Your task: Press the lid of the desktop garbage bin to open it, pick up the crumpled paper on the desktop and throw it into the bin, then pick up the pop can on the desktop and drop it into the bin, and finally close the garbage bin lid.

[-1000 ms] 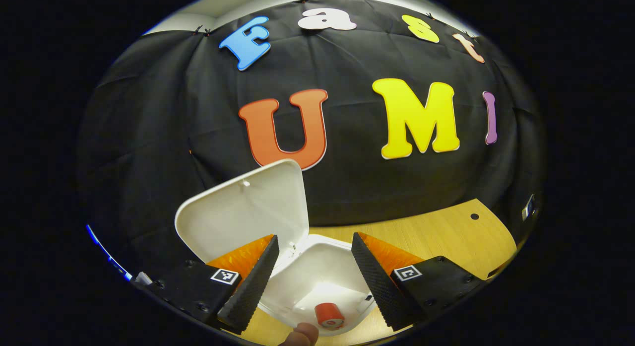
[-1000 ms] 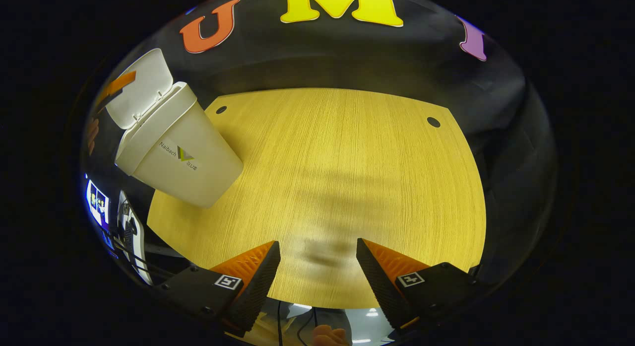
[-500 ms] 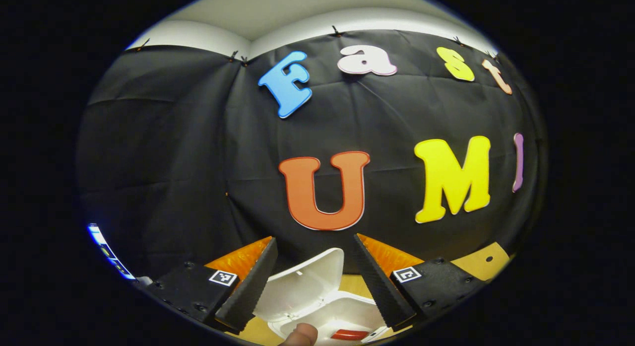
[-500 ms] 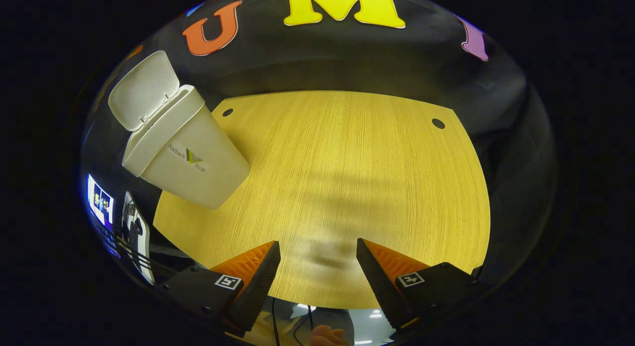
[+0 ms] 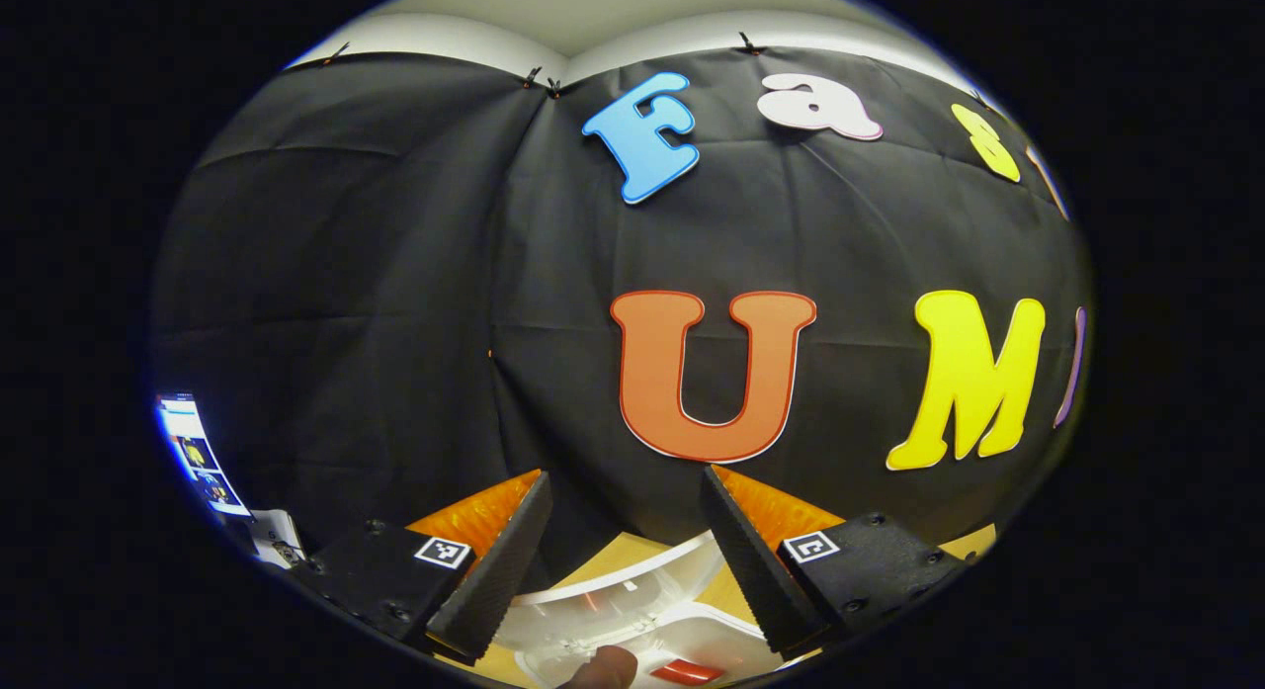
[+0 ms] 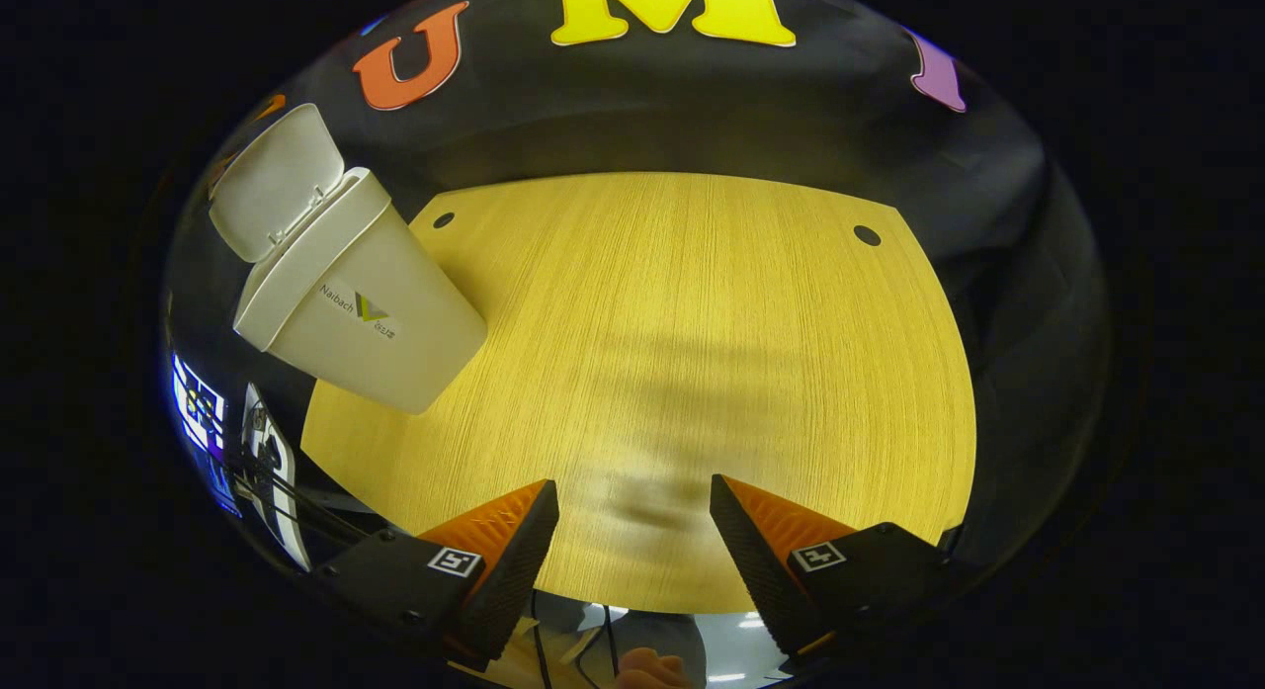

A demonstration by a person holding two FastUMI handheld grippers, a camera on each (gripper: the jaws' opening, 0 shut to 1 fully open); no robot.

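My left gripper [image 5: 625, 560] is wide open and holds nothing. Just below and ahead of its tips lies the raised lid [image 5: 632, 590], hinged on the far side, with the bin [image 5: 712, 645] mouth under it and the red can [image 5: 687, 672] inside. My right gripper [image 6: 632, 556], also wide and empty, hangs over bare table [image 6: 692, 373], the bin well off to its left. So closing falls to the left: I judge it should push the lid down toward me.

Quick count: one garbage bin [image 6: 346, 294] with one lid [image 6: 275, 180], flipped up. One pop can [image 5: 687, 672] inside it, red. One wooden table [image 6: 692, 373] with two small dark holes in it. Two grippers, left gripper [image 5: 625, 546] and right gripper [image 6: 632, 551].
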